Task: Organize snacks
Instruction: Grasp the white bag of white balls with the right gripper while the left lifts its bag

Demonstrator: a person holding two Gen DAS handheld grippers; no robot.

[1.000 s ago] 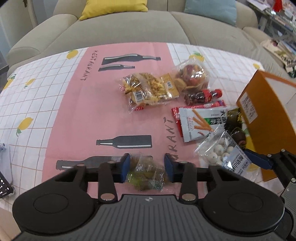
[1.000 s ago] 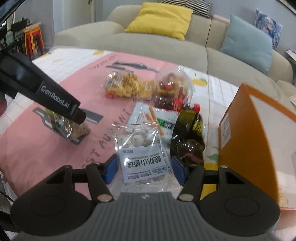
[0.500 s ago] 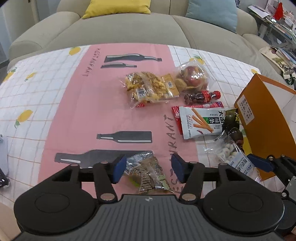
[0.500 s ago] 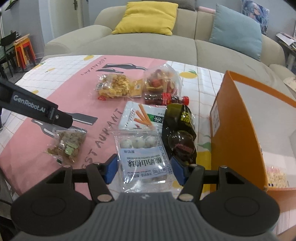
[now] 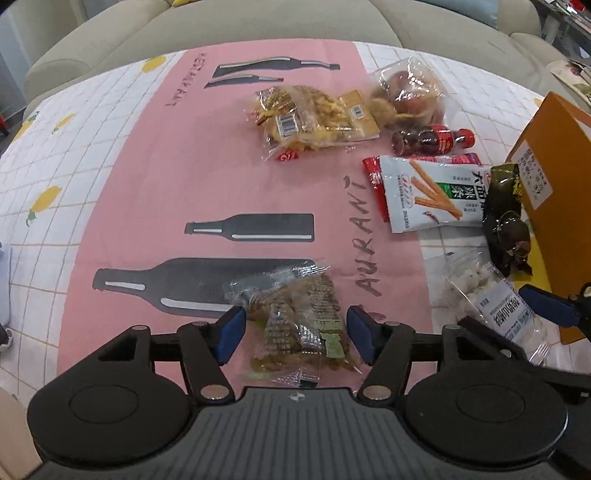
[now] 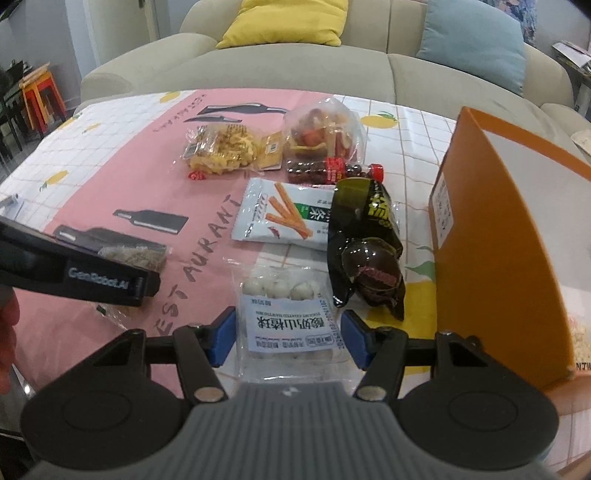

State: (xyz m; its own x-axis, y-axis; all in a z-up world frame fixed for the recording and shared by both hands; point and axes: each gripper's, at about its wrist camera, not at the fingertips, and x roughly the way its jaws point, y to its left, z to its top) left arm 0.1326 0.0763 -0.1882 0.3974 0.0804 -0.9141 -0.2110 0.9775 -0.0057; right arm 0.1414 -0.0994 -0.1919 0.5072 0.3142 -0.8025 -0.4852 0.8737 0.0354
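My left gripper (image 5: 293, 334) is open, its blue pads on either side of a clear bag of green-brown snacks (image 5: 299, 325) lying on the pink cloth. My right gripper (image 6: 288, 338) is open around a clear bag of white balls with a blue label (image 6: 288, 314); that bag also shows in the left wrist view (image 5: 491, 302). An open orange box (image 6: 491, 229) stands at the right. The left gripper's arm (image 6: 74, 275) crosses the right wrist view and hides most of the green-brown bag.
Further back lie a dark green packet (image 6: 365, 243), a white stick-snack packet (image 6: 284, 216), a small cola-style bottle (image 6: 332, 171), a yellow chip bag (image 6: 225, 151) and a clear bag of red sweets (image 6: 317, 129). A sofa with cushions (image 6: 284, 22) lies behind the table.
My left gripper let go of the green-brown bag and opened wide; the bag now lies on the cloth between the pads. My right gripper stayed open around the white-ball bag.
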